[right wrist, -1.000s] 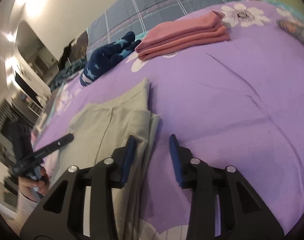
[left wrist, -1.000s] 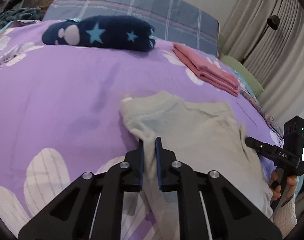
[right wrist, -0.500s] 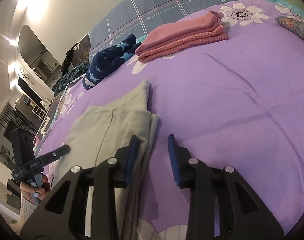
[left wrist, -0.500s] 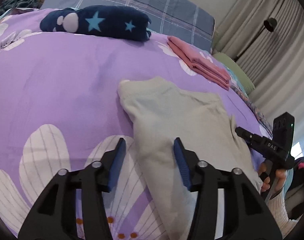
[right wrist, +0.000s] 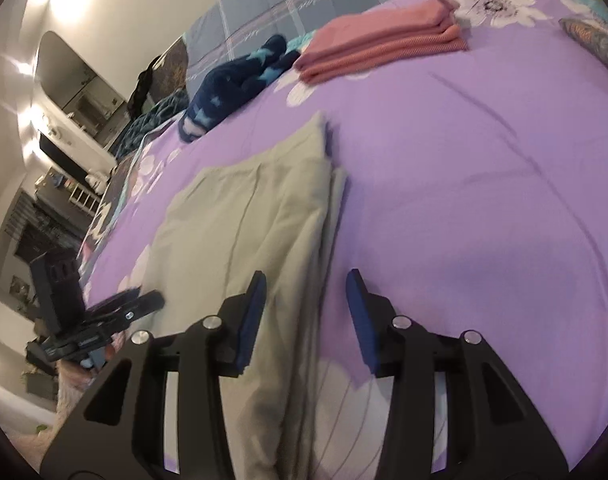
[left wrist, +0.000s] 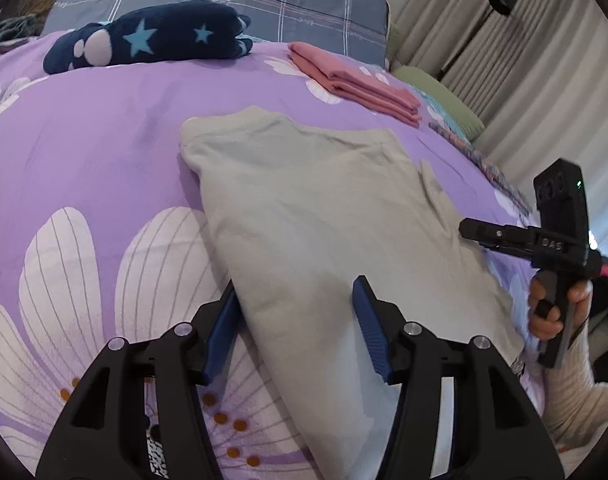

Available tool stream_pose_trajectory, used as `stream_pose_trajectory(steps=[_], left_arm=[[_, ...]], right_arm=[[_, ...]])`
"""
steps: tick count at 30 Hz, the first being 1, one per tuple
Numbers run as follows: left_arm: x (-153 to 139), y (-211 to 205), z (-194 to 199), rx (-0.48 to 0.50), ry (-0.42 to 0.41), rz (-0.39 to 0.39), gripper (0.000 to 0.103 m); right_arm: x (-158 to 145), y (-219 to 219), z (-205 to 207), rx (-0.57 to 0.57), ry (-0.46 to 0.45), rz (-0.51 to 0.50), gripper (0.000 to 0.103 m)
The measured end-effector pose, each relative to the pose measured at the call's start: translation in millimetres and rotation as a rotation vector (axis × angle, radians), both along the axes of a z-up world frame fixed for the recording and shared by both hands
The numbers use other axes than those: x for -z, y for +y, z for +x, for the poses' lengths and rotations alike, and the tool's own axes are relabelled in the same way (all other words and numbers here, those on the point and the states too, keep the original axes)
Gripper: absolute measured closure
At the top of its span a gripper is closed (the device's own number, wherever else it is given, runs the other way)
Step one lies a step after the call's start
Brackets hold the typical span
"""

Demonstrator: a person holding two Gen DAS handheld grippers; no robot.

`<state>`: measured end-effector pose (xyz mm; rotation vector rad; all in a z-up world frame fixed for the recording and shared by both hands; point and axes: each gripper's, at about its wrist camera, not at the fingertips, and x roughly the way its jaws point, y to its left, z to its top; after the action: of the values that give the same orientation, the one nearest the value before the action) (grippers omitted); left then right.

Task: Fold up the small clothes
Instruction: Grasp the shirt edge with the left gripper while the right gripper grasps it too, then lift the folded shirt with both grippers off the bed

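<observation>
Grey garment (left wrist: 315,216) laid half-folded on bed (left wrist: 92,152) | left tool (left wrist: 296,328), right tool (right wrist: 304,312) just opened, nothing gripped | next: regrip edge, cross-fold needed

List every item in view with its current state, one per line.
grey garment: partly folded, flat on the bed, in neither gripper.
pink clothes: folded, stacked.
navy star item: lying near the pillow.
left gripper: open, jaws just widened, cloth edge between them.
right gripper: open, jaws just widened over the garment's edge.
</observation>
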<state>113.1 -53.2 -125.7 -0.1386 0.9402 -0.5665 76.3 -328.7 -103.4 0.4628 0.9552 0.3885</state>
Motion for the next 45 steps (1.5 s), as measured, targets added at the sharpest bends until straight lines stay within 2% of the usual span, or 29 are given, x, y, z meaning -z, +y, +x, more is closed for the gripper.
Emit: stream_pose_trajectory(steps=[5, 11, 15, 20, 21, 22, 25, 30, 31, 33, 36, 40, 43, 45], left_arm=[[0.6, -5.0, -4.8, 0.01, -0.012, 0.023, 0.047], [5.4, 3.8, -2.4, 0.018, 0.013, -0.05, 0.046], [7.1, 3.8, 2.6, 0.051, 0.041, -0.096, 0.035], [6.0, -9.4, 21.6, 0.109, 0.065, -0.086, 0.032], [6.9, -9.9, 26.5, 0.103, 0.075, -0.101, 0.032], [7.2, -9.9, 27.7, 0.095, 0.081, -0.106, 0.035], [6.2, -8.4, 17.7, 0.09, 0.061, -0.059, 0.048], [6.6, 0.2, 3.8, 0.127, 0.081, -0.083, 0.049], [7.1, -2.0, 7.5, 0.128, 0.088, -0.083, 0.048], [7.2, -9.3, 17.5, 0.13, 0.086, -0.081, 0.048], [10.1, -17.2, 31.1, 0.135, 0.068, -0.089, 0.048], [8.4, -13.4, 34.5, 0.09, 0.06, -0.089, 0.071], [1.3, -13.7, 31.2, 0.061, 0.045, -0.088, 0.081], [-12.2, -20.1, 23.7, 0.054, -0.011, -0.054, 0.083]], right_arm=[[4.6, -5.5, -4.9, -0.051, 0.054, 0.023, 0.06], [5.9, -4.9, 2.1, -0.124, 0.078, 0.021, 0.058], [13.0, -2.0, 29.4, -0.169, 0.087, 0.015, 0.054], [19.9, -11.4, 60.4, -0.167, 0.118, 0.132, 0.054], [21.3, -12.6, 65.0, -0.16, 0.124, 0.148, 0.059], [21.9, -13.1, 66.3, -0.146, 0.131, 0.15, 0.065], [19.0, -10.1, 57.8, -0.16, 0.14, 0.165, 0.066], [19.2, -0.6, 37.2, -0.25, 0.138, 0.137, 0.065], [21.1, 0.1, 40.2, -0.255, 0.148, 0.148, 0.062], [25.8, 5.1, 51.9, -0.257, 0.168, 0.192, 0.061], [26.1, 18.1, 67.7, -0.265, 0.137, 0.178, 0.063], [25.6, 19.8, 70.4, -0.215, 0.111, 0.161, 0.079], [15.4, 19.2, 55.8, -0.171, 0.049, 0.109, 0.085], [1.8, 25.9, 44.8, -0.149, -0.007, 0.036, 0.087]])
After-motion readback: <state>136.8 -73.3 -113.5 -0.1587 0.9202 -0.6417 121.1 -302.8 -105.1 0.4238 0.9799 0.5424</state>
